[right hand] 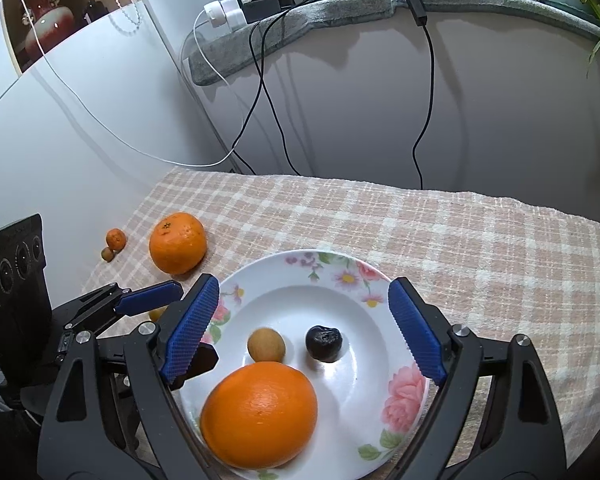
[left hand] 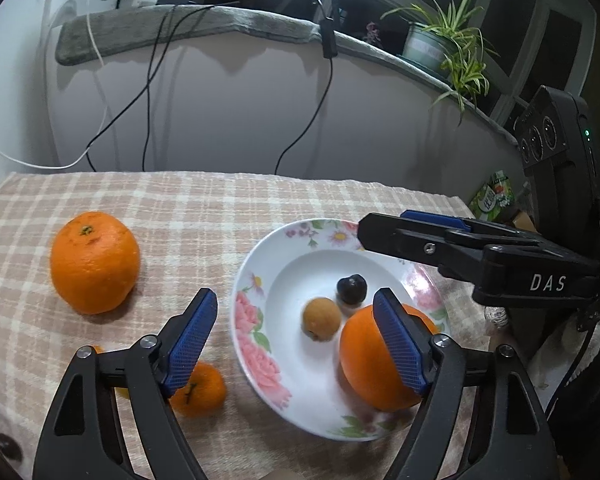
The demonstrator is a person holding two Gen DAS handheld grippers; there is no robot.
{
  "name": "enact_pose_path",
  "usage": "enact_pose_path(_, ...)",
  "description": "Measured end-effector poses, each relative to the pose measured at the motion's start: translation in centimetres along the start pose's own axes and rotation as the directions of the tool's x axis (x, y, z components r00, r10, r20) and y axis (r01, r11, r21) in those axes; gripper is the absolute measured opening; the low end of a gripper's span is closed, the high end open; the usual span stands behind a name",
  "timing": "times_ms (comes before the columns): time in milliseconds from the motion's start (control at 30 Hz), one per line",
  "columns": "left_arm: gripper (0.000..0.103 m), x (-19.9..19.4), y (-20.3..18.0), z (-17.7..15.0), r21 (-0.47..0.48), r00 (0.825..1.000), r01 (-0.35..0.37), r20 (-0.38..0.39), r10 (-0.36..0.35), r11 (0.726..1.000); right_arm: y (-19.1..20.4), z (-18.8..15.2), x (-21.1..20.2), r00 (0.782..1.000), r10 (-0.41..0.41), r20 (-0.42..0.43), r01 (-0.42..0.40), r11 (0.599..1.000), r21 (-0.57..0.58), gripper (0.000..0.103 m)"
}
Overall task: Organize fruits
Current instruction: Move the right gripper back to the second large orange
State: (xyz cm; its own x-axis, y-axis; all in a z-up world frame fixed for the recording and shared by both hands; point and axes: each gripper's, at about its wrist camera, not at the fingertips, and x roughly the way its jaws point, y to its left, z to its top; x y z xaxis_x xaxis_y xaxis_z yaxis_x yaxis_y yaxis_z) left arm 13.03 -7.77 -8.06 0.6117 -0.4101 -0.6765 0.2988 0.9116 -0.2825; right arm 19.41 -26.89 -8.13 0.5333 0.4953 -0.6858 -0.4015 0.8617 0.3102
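i see the floral plate [right hand: 380, 432] holding one orange [right hand: 259, 414], one tan fruit [right hand: 266, 345], one dark fruit [right hand: 324, 343]; left tongs [left hand: 296, 340] and right tongs [right hand: 304, 328] both gape apart.

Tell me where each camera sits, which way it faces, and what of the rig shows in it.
Left wrist: on the left gripper, open, looking forward over the plaid tablecloth toward the wall; the right gripper reaches in from the right.
Right wrist: on the right gripper, open above the floral plate, facing the same wall; the left gripper shows at left.
Shared: plate, big orange in it, loose orange on the cloth.
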Motion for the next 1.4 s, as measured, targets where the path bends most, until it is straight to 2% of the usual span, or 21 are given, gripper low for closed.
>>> enact_pose_path(467,0.08,-2.1,4.0,0.2,-0.089,0.998,-0.051,0.028,0.053,0.995,1.6,1.6,0.8,0.998,0.051,-0.023,-0.05,0.998,0.045,0.089)
enact_pose_path(833,0.08,-3.8,8.4,0.2,-0.159,0.992,-0.108,0.041,0.116,0.981,5.5,3.4,2.8,0.987,0.139,-0.076,-0.137,0.99,0.033,0.09)
enact_pose_path(1033,0.08,-4.2,10.0,0.1,-0.187,0.992,-0.112,0.041,0.122,0.976,7.6,4.3,4.7,0.981,0.158,-0.11,-0.156,0.987,0.025,0.09)
enact_pose_path(1400,0.079,-3.1,12.4,0.1,-0.239,0.996,-0.083,0.019,0.09,0.968,9.8,4.7,9.3,0.952,0.215,-0.218,-0.198,0.975,0.096,0.09)
